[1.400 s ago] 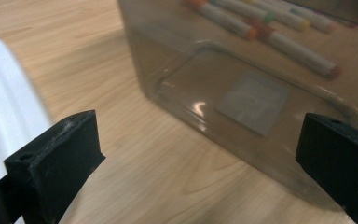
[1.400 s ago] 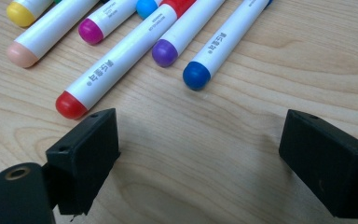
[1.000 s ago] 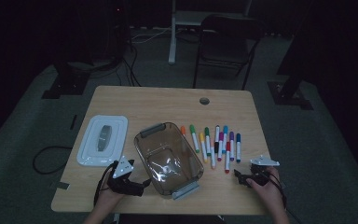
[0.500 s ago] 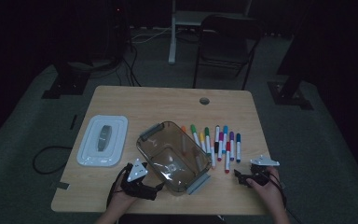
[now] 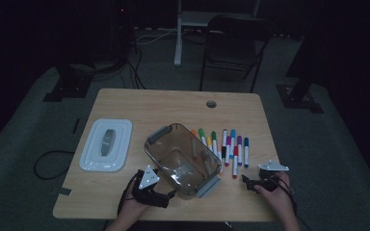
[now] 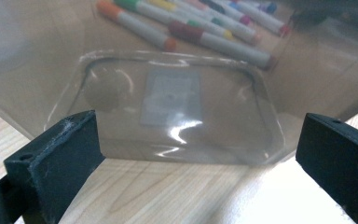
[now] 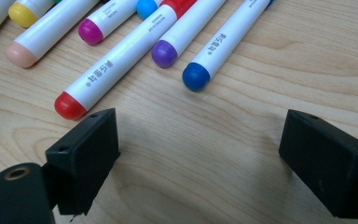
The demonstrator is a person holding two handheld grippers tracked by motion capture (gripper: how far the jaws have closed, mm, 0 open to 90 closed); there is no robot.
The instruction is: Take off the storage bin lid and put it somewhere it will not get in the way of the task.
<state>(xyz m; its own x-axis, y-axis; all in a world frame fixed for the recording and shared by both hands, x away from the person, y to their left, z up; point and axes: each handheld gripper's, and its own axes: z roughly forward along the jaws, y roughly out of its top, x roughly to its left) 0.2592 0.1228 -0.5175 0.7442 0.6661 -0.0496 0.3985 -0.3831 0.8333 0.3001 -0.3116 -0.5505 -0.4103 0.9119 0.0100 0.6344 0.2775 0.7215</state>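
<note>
A clear plastic container is seen lying aslant near the middle of the wooden table, with grey latch handles at its far-left and near-right ends. The left gripper is held low at the table's near edge, just beside the container's near-left wall; in the left gripper view its black jaws are spread wide, nothing is clasped between them, and the container is seen just ahead of them, whether a fingertip touches it cannot be told. Through the clear walls a row of markers is made out beyond it. In the high view these markers are laid side by side to the right of the container, the nearest ones lying close against its right wall, with caps of orange, green, blue, purple and red. The right gripper is held near the table's front right corner, just short of the near ends of the markers. In the right gripper view its jaws are likewise parted and empty, resting low over bare wood, with a red-tipped marker just beyond the left jaw, and a purple-tipped marker and a blue-tipped marker lying beside it. A white lid with a grey handle lies flat at the table's left side, well apart from the container.
</note>
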